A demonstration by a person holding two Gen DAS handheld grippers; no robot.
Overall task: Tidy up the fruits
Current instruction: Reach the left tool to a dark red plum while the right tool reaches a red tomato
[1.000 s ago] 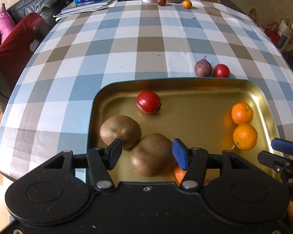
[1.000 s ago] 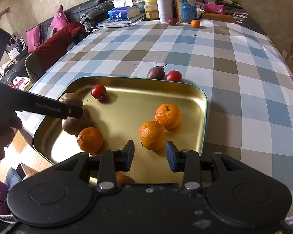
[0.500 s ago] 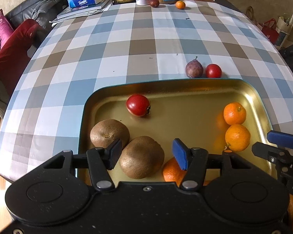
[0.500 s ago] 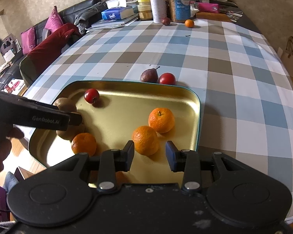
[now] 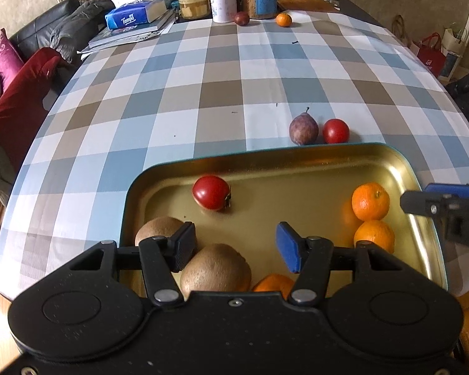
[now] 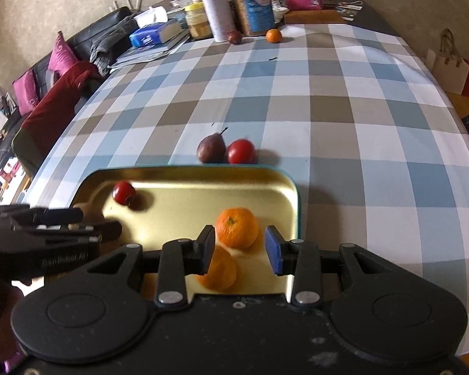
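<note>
Over gold tray (image 5: 297,162): left gripper (image 5: 234,248) part open, empty; right gripper (image 6: 240,250) part open, empty

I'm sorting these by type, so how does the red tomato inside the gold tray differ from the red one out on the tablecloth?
The tomato in the tray lies on the gold tray, alone near its far left corner; the tomato on the cloth sits just outside the far rim, close beside a purple pear. The tray one shows a dark stem end; the other's is not visible. Both are round, glossy red.
</note>
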